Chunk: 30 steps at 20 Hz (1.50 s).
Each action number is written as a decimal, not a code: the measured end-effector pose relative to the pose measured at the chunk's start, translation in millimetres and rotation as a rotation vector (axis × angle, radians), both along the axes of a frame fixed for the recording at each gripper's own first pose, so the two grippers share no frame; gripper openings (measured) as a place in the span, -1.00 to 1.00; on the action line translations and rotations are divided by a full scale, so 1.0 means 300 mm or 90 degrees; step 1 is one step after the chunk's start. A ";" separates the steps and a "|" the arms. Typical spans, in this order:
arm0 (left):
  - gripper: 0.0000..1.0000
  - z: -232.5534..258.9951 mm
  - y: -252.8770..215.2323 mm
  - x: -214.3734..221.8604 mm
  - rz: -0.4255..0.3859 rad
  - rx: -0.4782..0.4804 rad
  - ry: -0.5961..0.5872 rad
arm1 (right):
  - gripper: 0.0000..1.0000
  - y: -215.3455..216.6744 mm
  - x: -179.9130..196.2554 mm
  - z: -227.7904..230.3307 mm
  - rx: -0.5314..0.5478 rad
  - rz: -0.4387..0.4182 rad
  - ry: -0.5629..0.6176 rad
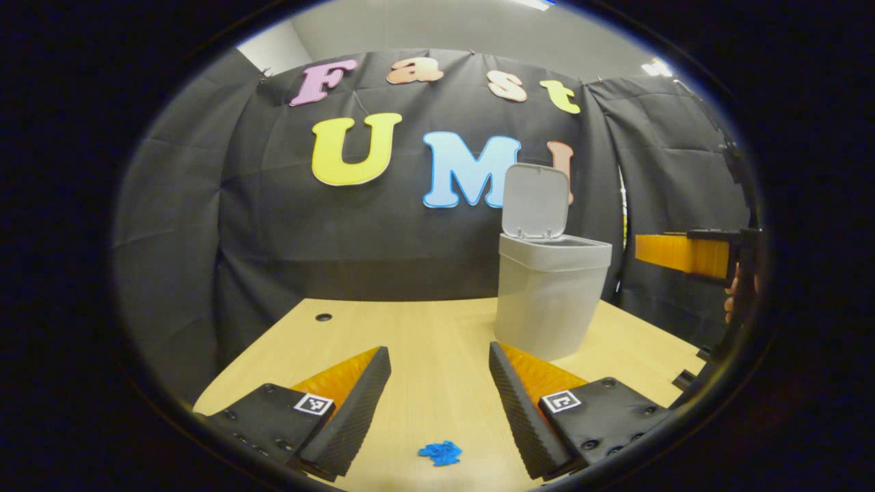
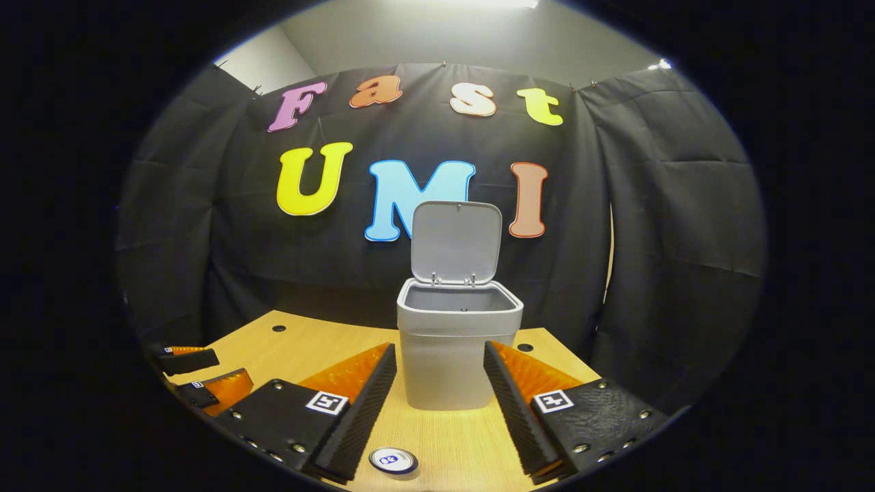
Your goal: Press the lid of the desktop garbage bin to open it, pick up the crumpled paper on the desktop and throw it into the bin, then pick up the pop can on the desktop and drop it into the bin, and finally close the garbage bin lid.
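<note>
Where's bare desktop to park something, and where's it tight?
Free: the left stretch of the table, from the cable hole across to the bin. Tight: the near edge, where the blue paper sits under the left gripper and the can under the right gripper.

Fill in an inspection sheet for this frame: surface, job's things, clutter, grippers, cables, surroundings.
Surface: light wooden desktop with round grommet holes near the back edge.
Job's things: grey garbage bin standing upright, its lid raised open; blue crumpled paper lying on the desktop between the left gripper's fingers; pop can standing upright, seen from above, just ahead of the right gripper.
Clutter: nothing seen.
Grippers: left gripper open, holding nothing; right gripper open, holding nothing, bin straight ahead.
Cables: nothing seen.
Surroundings: black cloth wall behind and beside the desk, pale ceiling above.
</note>
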<state>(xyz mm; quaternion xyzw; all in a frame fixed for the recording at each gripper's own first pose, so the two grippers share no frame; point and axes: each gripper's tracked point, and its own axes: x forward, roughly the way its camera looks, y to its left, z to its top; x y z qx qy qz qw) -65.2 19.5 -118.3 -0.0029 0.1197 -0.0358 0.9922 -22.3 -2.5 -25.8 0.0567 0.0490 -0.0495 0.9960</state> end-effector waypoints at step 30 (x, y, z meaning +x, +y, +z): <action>0.42 -0.784 0.039 -0.084 0.048 0.037 0.333 | 0.89 -0.129 -0.185 -0.081 0.002 -0.022 0.022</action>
